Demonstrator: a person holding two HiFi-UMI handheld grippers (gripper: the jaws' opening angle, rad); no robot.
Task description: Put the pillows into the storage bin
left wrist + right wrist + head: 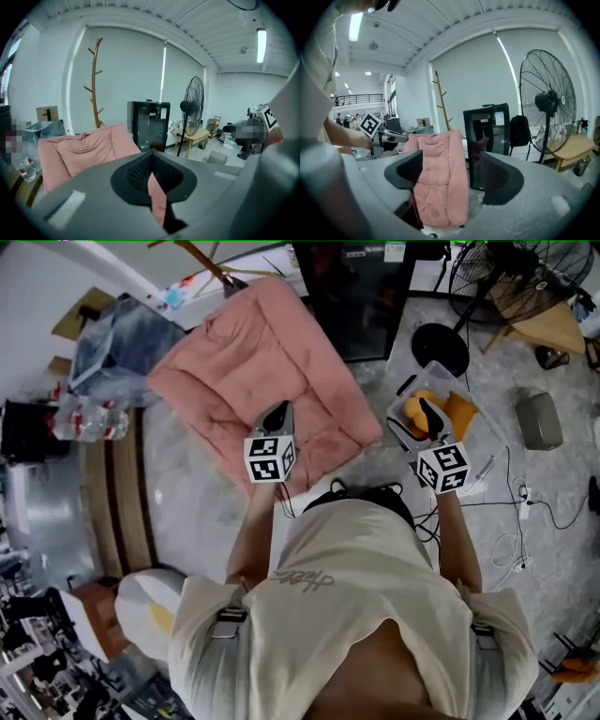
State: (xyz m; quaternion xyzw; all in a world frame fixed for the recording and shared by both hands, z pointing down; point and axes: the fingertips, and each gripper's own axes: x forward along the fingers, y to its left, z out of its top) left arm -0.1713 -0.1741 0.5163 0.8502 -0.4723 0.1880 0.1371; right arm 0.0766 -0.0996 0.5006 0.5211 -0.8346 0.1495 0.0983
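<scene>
**Colours & patterns, head view**

Seat cushion [253, 371], upper centre: plain dusty pink, quilted.
Left gripper [278, 410] & right gripper [427, 409]: grey shells, black pads, b/w square-marker cubes.
Storage bin [439, 369], upper right: clear plastic; pillows [461, 411] inside are orange.
Cabinet [352, 296] at top & fan base [441, 345]: black.
Shirt [356, 587], lower centre: cream.
Floor [197, 502]: mottled grey.

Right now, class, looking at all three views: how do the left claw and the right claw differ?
The left claw is shut, pinching a fold of the pink pillow. The right claw stands open and grips nothing. In the head view the left claw sits over the pillow, while the right claw sits over the clear storage bin. Both claws carry a marker cube.
</scene>
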